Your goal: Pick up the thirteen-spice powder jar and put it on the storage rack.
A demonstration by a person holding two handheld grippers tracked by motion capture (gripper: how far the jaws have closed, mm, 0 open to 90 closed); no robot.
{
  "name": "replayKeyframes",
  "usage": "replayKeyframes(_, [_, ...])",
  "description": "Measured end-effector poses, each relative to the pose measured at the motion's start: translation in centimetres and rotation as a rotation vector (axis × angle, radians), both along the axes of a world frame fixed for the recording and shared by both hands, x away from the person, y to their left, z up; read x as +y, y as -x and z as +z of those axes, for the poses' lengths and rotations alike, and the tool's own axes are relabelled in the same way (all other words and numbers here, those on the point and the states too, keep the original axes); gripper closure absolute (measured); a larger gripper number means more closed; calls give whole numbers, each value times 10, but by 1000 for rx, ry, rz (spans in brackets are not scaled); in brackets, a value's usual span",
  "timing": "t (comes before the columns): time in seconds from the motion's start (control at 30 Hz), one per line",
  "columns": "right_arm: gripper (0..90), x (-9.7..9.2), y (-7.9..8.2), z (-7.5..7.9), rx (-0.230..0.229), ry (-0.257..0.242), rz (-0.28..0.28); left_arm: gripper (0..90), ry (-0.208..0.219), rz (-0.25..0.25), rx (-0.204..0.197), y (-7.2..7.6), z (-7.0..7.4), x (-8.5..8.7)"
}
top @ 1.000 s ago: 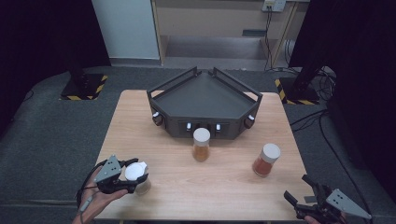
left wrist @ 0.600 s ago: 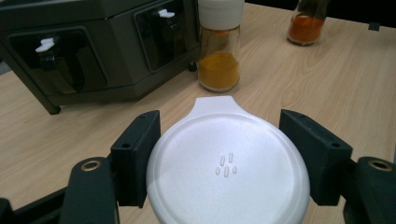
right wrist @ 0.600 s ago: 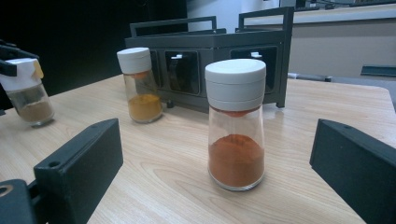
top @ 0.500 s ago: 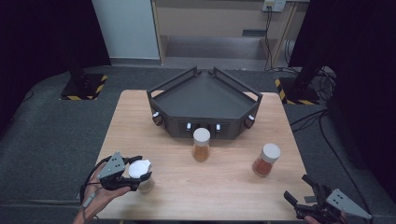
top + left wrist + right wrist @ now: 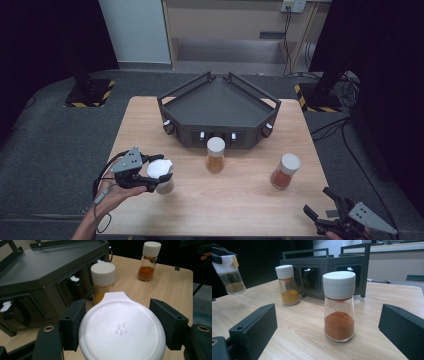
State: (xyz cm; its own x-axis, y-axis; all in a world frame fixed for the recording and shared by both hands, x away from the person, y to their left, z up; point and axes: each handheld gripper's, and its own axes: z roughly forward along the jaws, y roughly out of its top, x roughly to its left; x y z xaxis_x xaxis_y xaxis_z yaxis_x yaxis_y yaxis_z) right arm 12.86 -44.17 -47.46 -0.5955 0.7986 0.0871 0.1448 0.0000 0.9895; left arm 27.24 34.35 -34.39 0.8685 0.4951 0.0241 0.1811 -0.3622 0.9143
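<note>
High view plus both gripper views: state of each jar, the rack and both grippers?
Left gripper: shut on the white-lidded jar.
White-lidded jar: held clear of the table, lid closed.
Yellow spice jar: upright on the table, capped, in front of the rack.
Red spice jar: upright on the table, capped, untouched.
Black rack: top tray bare.
Right gripper: open, jaws either side of the red jar's line but apart from it.
</note>
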Motion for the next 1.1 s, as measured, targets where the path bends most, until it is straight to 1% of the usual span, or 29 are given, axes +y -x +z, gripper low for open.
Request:
replayKeyframes(0.23, [13,0,-1,0,5,0,3,300,-17,-35,-18,-15,25,-11])
replayKeyframes(0.37, [9,1,-1,0,4,0,2,300,-18,-53,-7,-26,39,-16])
replayKeyframes(0.4, [9,1,-1,0,4,0,2,301,-18,-53,-7,-26,39,-16])
replayKeyframes(0.47, [9,0,-1,0,6,-1,1,300,-16,-74,-7,-35,48,-18])
replayKeyframes(0.57, [8,0,-1,0,7,-1,5,300,-10,-89,-5,-43,56,-20])
replayKeyframes(0.63, [7,0,-2,0,9,-2,8,300,-4,-91,-3,-46,58,-21])
replayKeyframes(0.67, [7,0,-2,0,8,-1,9,300,-5,-95,-5,-50,63,-23])
replayKeyframes(0.8, [7,0,-2,0,8,0,12,300,-3,-95,-11,-58,72,-27])
replayKeyframes(0.87, [7,0,-2,1,9,2,12,300,-4,-94,-11,-60,74,-28])
replayKeyframes(0.9, [7,0,-2,0,9,1,12,300,-6,-93,-16,-65,78,-30])
replayKeyframes(1.0, [7,0,-2,0,9,1,12,300,-7,-90,-15,-74,84,-33])
replayKeyframes(1.03, [7,0,-2,0,9,1,12,301,-7,-90,-15,-74,84,-33])
replayKeyframes(1.1, [7,0,-2,0,11,-1,9,300,-4,-82,-15,-81,88,-35])
